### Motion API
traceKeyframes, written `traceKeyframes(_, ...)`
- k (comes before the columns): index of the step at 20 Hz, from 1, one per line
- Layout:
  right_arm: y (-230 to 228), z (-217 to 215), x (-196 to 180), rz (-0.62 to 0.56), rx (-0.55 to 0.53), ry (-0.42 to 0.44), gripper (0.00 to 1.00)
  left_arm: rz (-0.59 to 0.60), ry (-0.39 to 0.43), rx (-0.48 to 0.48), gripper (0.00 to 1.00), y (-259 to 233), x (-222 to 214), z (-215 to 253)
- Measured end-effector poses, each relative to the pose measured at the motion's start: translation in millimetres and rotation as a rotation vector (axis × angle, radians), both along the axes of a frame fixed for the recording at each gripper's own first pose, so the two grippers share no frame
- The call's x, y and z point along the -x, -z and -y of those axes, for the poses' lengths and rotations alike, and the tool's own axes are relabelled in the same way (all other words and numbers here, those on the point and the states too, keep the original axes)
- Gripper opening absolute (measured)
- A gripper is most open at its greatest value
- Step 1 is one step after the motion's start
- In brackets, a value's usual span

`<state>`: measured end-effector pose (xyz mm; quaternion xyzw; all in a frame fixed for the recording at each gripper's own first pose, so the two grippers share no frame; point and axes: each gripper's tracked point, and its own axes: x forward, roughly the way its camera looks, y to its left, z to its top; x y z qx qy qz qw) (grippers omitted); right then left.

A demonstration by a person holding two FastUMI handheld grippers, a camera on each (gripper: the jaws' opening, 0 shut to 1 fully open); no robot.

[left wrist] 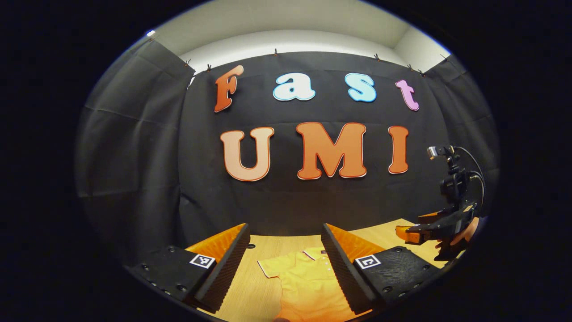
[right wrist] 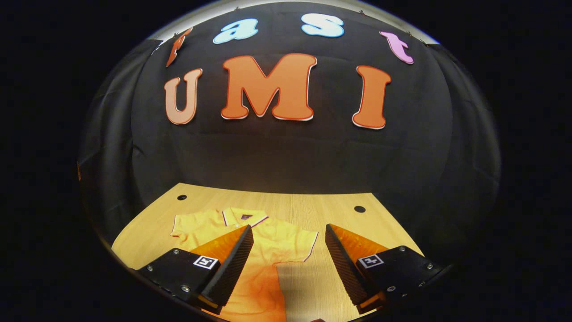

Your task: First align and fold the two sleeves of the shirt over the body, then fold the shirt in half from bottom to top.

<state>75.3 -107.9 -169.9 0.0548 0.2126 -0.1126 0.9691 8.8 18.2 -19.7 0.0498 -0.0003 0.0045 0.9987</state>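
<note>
Left hand-held gripper (left wrist: pixel 286 264) and right hand-held gripper (right wrist: pixel 289 259), both wide open and empty, hover above the shirt (right wrist: pixel 250 241) lying flat on the bench (right wrist: pixel 313 201); soft, light fabric, best pinched at sleeve edges.

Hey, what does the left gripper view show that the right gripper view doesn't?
Left gripper view: the right gripper off to the side, held by a hand, above the table's edge. Right gripper view: both sleeves of the yellow shirt spread flat, unfolded, and two holes in the table. Both views share the shirt lying collar toward the wall on the wooden table, and a pair of open fingers with nothing between them.
</note>
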Motion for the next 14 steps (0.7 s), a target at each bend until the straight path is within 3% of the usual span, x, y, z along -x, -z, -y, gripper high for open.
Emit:
traceKeyframes(9,109,43,-50,-0.282,-0.123,-0.006,0.97,-0.074,-0.097,-0.021,0.98,25,-34,17)
traceKeyframes(14,166,57,-76,-0.455,-0.158,-0.040,0.89,-0.155,-0.154,-0.033,0.98,48,-42,21)
